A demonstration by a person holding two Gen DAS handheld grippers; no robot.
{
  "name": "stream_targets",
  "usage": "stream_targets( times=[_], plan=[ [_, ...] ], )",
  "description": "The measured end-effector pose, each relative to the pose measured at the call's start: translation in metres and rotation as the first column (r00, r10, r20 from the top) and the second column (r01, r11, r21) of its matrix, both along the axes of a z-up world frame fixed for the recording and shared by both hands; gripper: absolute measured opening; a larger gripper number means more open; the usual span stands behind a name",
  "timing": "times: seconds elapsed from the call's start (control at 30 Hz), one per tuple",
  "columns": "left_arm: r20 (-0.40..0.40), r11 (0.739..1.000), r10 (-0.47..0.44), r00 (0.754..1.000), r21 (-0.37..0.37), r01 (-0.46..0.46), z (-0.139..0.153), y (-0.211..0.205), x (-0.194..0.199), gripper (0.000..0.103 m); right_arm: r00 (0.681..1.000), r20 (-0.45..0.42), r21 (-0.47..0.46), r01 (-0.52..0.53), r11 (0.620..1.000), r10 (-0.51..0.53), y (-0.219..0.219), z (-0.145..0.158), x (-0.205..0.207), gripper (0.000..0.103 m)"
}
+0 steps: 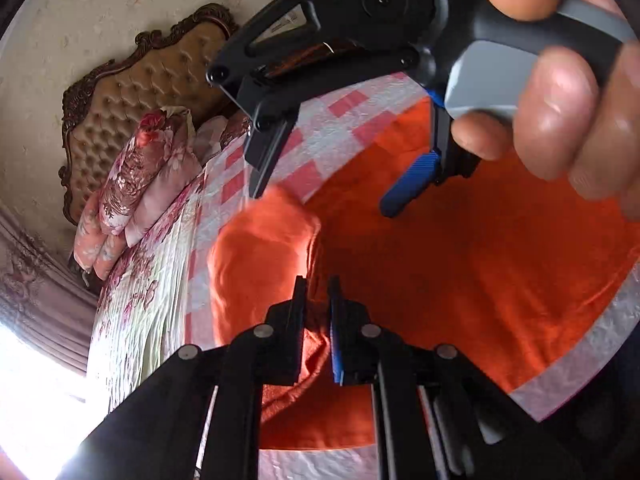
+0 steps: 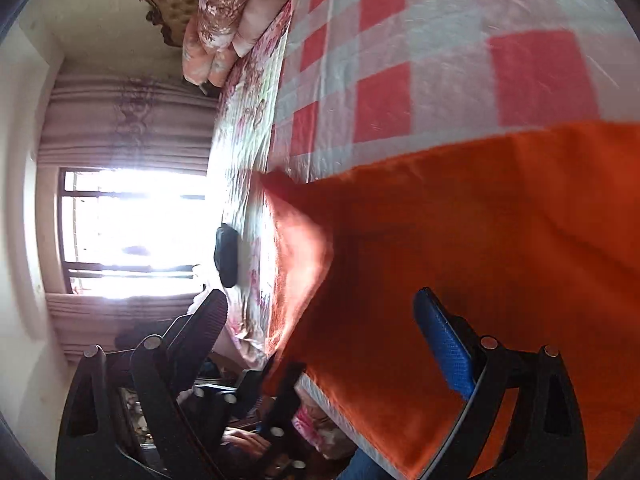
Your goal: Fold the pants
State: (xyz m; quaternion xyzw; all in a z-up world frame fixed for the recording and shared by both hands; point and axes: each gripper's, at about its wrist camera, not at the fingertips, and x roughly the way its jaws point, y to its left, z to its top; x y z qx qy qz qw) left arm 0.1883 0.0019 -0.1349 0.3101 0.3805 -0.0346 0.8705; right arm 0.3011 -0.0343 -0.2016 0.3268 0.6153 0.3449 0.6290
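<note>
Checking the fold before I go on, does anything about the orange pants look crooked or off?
Yes: one end of the orange pants is lifted and curled over, pinched in the left gripper, not lying flat on the checked bedspread.

Daylight floods in from a window (image 2: 132,220) that is blown out to plain white in the right wrist view, and the same glare whites out the lower left corner of the left wrist view. The curtains (image 2: 120,120) beside it look hazy. The pants (image 1: 460,280) glow saturated orange, with soft shadow in their folds. A hand (image 1: 580,92) near the lens is large and out of focus. Motion blur smears the bedspread (image 2: 460,60) checks. Both views curve strongly, with dark corners.
</note>
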Motion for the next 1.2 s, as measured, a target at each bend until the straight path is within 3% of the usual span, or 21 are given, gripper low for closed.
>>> stream_targets(
  times=[0.23, 0.43, 0.47, 0.5, 0.53, 0.57, 0.6, 0.7, 0.77, 0.87, 0.93, 1.2],
  plan=[
    [0.045, 0.993, 0.077, 0.996, -0.088, -0.073, 0.011, 0.008, -0.005, 0.01, 1.0, -0.001, 0.041, -0.012, 0.999, 0.012, -0.001, -0.003, -0.004, 0.091],
    [0.064, 0.991, 0.085, 0.994, -0.107, -0.078, 0.028, 0.016, -0.01, 0.01, 0.998, -0.007, 0.02, -0.055, 0.998, 0.055, 0.04, -0.001, 0.003, 0.091],
    [0.06, 0.991, 0.08, 0.995, -0.109, -0.073, 0.029, 0.015, -0.015, 0.01, 0.999, -0.006, 0.009, -0.048, 0.999, 0.048, 0.048, -0.001, 0.006, 0.084],
    [0.058, 0.992, 0.073, 0.996, -0.103, -0.066, 0.028, 0.013, -0.016, 0.01, 0.999, 0.011, -0.01, -0.039, 0.999, 0.039, 0.055, -0.001, 0.011, 0.065],
    [0.057, 0.993, 0.069, 0.996, -0.098, -0.063, 0.028, 0.013, -0.019, 0.01, 0.999, 0.038, -0.036, -0.029, 0.999, 0.03, 0.06, 0.001, 0.015, 0.053],
    [0.052, 0.993, 0.068, 0.996, -0.095, -0.063, 0.027, 0.011, -0.022, 0.01, 0.997, 0.071, -0.093, -0.009, 0.996, 0.016, 0.061, 0.002, 0.019, 0.02],
    [0.053, 0.994, 0.068, 0.996, -0.09, -0.063, 0.027, 0.008, -0.023, 0.01, 0.994, 0.107, -0.161, 0.008, 0.987, 0.01, 0.061, 0.006, 0.02, 0.008],
    [0.072, 0.994, 0.048, 0.996, -0.105, -0.04, 0.025, -0.009, -0.032, 0.01, 0.959, 0.282, -0.234, 0.054, 0.971, 0.015, 0.044, 0.037, 0.006, 0.007],
    [0.081, 0.991, 0.009, 0.997, -0.132, 0.002, 0.021, -0.032, -0.038, 0.01, 0.946, 0.324, -0.274, 0.092, 0.957, 0.002, 0.021, 0.046, 0.0, 0.008],
    [0.061, 0.988, -0.036, 0.997, -0.15, 0.045, 0.0, -0.07, -0.042, 0.01, 0.954, 0.298, -0.324, 0.13, 0.937, -0.03, -0.016, 0.029, 0.0, 0.008],
    [0.048, 0.986, -0.051, 0.998, -0.155, 0.058, -0.013, -0.09, -0.043, 0.01, 0.963, 0.266, -0.347, 0.141, 0.927, -0.047, -0.039, 0.01, -0.003, 0.018],
    [0.05, 0.996, -0.048, 0.998, -0.067, 0.052, -0.038, -0.109, -0.049, 0.01, 0.956, 0.286, -0.27, 0.149, 0.951, -0.069, -0.062, 0.005, -0.01, 0.02]
  ],
)
